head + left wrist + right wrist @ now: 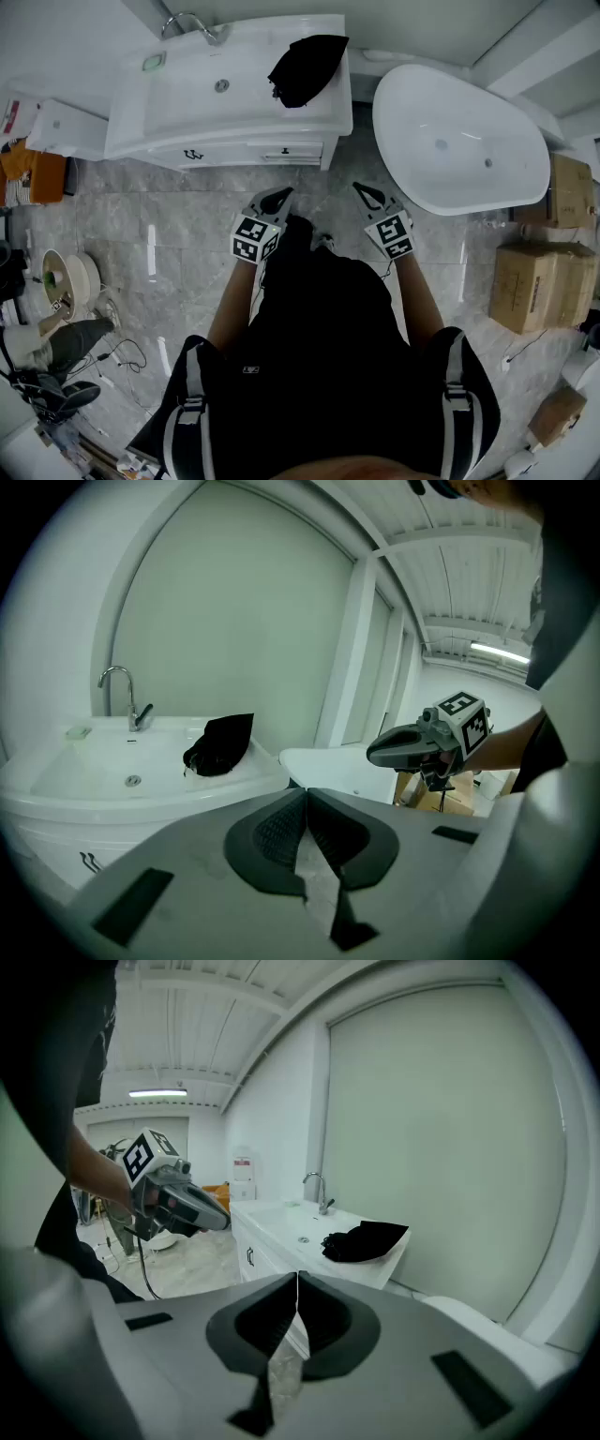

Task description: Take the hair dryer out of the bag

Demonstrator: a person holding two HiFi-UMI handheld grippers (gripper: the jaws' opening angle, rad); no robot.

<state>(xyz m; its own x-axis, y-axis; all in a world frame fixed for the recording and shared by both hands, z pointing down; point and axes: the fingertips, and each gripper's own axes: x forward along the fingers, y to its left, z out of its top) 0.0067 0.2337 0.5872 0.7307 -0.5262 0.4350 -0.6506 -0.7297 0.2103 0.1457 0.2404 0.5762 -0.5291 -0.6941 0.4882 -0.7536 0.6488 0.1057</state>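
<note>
Black bag point(307, 67) lies crumpled on the white vanity point(178, 117), mouth drawn shut

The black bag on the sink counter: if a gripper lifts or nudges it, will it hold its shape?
Probably floppy: the black bag lies slumped and creased like soft cloth, so it would likely sag. Its uneven bulge suggests something inside, so weight may sit off-centre. It lies near the end of the sink counter; a push might slide it off.

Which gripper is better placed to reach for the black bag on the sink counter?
Left, narrowly. In the head view the left gripper lies more directly below the bag than the right gripper. Both are shut, empty and short of it.
</note>
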